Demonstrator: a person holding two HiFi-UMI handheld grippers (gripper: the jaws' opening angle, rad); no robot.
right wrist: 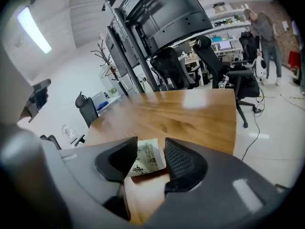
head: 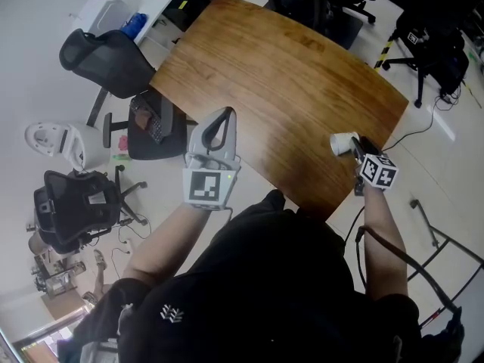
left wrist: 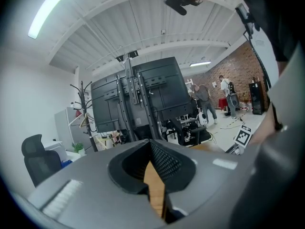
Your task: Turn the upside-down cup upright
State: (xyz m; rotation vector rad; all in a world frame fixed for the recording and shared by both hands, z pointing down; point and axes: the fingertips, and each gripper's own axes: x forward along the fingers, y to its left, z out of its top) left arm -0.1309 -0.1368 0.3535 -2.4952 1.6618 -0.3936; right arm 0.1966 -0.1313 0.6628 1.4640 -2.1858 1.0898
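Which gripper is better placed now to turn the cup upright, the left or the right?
The right gripper: the white printed paper cup already sits between its jaws at the corner of the wooden table. The left gripper is shut, empty and far from it.

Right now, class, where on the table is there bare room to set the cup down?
Nearly the whole wooden table is bare: the wide stretch from the left gripper to the far edge. The only crowded spot is the near right corner, where the right gripper grips the cup.
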